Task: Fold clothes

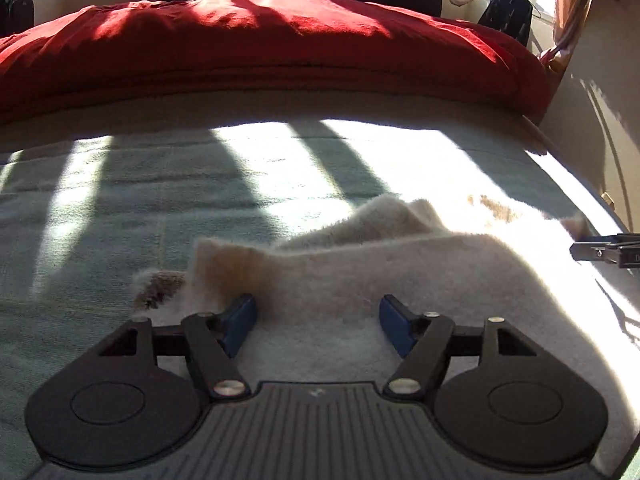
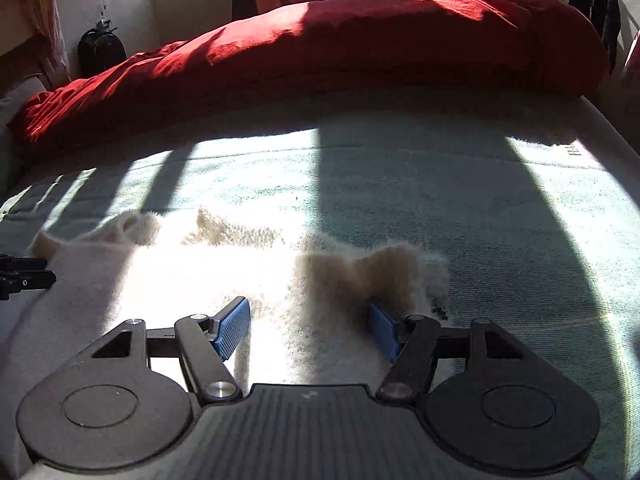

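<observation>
Sunlit bed (image 1: 120,200) under me, red duvet (image 1: 260,40) along its far edge. My left claw (image 1: 318,322) and right claw (image 2: 308,330) both sit wide apart, low over the fluffy cream garment (image 1: 380,272) lying rumpled near the bed's near edge. I'd pinch matching corners evenly, lifting together.

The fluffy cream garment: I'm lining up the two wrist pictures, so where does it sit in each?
Left wrist view: fluffy cream garment lies lower centre to right, under the open left hand-held gripper.
Right wrist view: garment lies lower left to centre, under the open right hand-held gripper.
Shared landmark: red duvet behind.
</observation>
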`<state>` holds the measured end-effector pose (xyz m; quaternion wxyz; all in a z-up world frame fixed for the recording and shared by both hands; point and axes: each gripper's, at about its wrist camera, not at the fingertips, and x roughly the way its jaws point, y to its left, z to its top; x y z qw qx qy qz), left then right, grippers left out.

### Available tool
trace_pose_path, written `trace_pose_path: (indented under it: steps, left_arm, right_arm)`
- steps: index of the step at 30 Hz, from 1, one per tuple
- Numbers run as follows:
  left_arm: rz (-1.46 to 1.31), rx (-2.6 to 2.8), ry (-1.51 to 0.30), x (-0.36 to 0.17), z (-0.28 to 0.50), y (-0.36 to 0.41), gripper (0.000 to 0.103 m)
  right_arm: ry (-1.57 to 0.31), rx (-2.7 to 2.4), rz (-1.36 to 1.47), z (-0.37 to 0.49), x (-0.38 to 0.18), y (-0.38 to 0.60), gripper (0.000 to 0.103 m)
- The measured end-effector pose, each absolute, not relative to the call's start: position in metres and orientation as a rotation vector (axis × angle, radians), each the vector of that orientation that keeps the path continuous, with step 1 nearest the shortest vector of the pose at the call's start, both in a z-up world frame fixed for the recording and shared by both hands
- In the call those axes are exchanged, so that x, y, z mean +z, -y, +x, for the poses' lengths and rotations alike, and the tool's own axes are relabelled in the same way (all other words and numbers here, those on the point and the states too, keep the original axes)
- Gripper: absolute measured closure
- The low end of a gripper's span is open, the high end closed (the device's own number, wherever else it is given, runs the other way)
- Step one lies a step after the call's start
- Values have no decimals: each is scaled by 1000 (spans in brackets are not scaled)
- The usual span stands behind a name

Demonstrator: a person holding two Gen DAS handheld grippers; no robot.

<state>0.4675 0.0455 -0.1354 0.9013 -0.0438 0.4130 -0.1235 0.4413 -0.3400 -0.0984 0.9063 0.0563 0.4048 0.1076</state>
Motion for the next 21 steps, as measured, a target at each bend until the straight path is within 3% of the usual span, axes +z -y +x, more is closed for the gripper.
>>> trace_pose_path:
  steps: [9, 15, 21]
  left_arm:
    - [-1, -335, -905, -101, 430, -39, 32]
    - [-244, -469, -968, -86, 379, -48, 23]
    - [-524, -410, -1041, -114, 341, -82, 23]
  right_arm:
    - [-899, 274, 147, 425, -70, 340, 24]
    - [-1003, 542, 424, 383, -46, 334, 8]
    - [-1061, 604, 606, 335, -70, 341, 8]
